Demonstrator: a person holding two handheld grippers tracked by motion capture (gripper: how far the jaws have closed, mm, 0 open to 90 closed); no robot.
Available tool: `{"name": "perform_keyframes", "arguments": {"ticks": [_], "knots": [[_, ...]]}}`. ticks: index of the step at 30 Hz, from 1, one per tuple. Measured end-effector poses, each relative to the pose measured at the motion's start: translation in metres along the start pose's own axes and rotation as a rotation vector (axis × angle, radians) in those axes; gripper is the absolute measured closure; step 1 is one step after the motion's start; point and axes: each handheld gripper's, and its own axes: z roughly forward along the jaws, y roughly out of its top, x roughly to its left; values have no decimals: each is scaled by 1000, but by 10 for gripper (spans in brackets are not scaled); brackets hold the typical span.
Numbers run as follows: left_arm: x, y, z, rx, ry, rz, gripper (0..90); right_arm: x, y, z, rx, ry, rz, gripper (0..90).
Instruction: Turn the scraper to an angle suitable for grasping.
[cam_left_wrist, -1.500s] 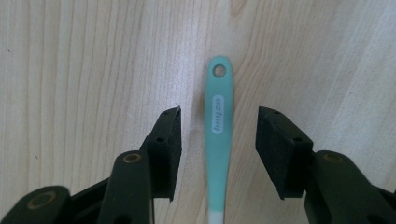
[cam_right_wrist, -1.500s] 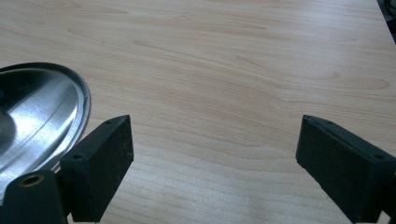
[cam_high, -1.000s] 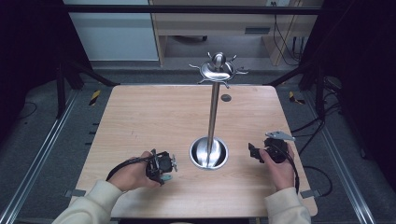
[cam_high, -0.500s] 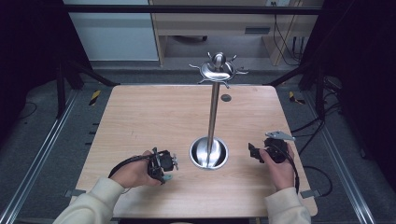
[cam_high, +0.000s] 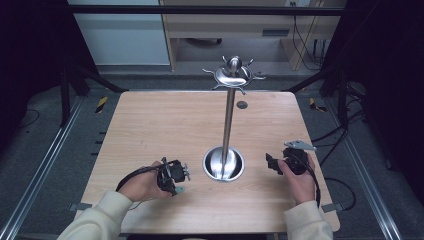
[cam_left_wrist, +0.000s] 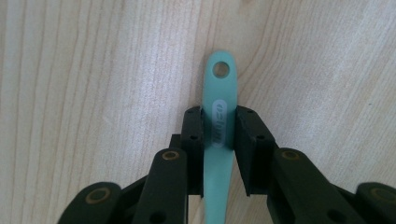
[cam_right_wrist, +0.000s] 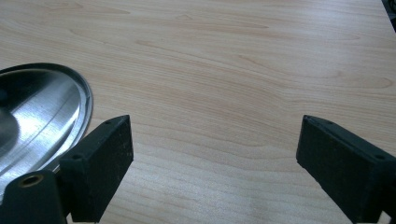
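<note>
Teal handle (cam_left_wrist: 219, 121) sits clamped in my left gripper (cam_left_wrist: 219, 128), jaws just closing (right gripper (cam_right_wrist: 212, 154) gapes empty); slick plastic could slip.

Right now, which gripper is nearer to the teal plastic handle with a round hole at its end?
Left. The left gripper has just been closing its fingers around the teal plastic handle on the table. The right gripper rests open beyond the steel stand's round base.

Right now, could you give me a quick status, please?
Left gripper just closed on teal plastic handle. Right gripper open, holding nothing. Steel stand between them.
</note>
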Motion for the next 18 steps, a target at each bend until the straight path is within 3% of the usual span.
{"name": "perform_keyframes", "arguments": {"ticks": [6, 18], "knots": [[0, -9, -19, -114, 14, -40, 741, 0, 0, 0, 1, -2, -2, 112], [-8, -38, -77, -353, 111, -94, 742, 0, 0, 1, 3, -3, -9, 112]]}}
